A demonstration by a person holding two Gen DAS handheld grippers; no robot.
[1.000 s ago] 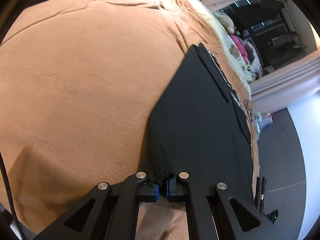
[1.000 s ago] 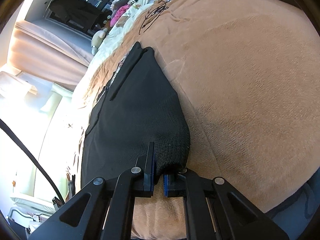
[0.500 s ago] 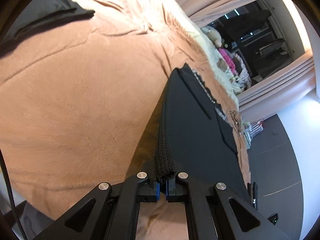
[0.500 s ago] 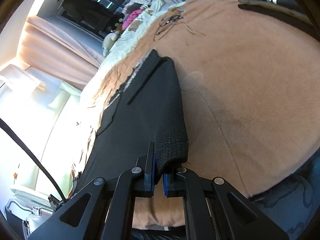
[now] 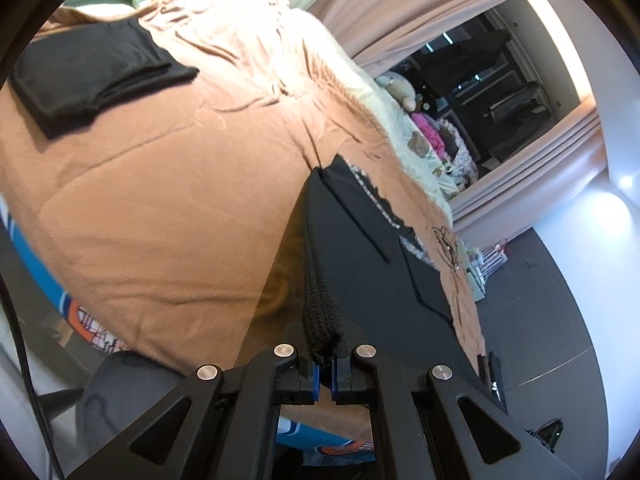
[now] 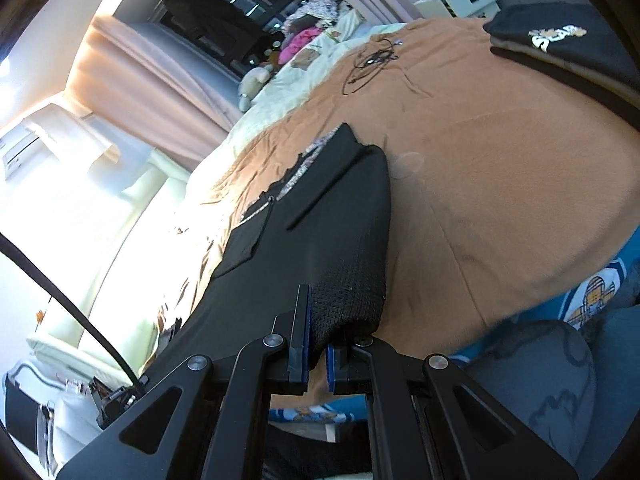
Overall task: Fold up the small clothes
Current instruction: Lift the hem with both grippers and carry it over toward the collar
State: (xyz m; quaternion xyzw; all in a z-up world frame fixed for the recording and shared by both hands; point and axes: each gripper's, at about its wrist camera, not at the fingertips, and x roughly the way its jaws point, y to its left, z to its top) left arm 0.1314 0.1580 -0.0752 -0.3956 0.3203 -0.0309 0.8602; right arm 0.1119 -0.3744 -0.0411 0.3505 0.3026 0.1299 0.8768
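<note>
A black garment (image 5: 380, 264) with a ribbed hem is stretched taut above the orange-brown bed cover (image 5: 160, 200). Its far end still rests on the bed. My left gripper (image 5: 325, 364) is shut on the hem's left corner, which bunches up between the blue pads. In the right wrist view the same black garment (image 6: 320, 232) runs away from me, and my right gripper (image 6: 318, 354) is shut on its right hem corner. Both near corners hang lifted off the cover.
A folded black cloth (image 5: 88, 76) lies at the far left of the bed. Another dark folded garment with a printed logo (image 6: 560, 44) sits at the far right. A thin black cable (image 6: 372, 60) lies on the cover beyond the garment. Soft toys (image 5: 400, 88) and curtains stand behind.
Both grippers have risen and pulled back with the hem corners, lifting the near half of the garment off the bed. More of the bed and room shows now.
</note>
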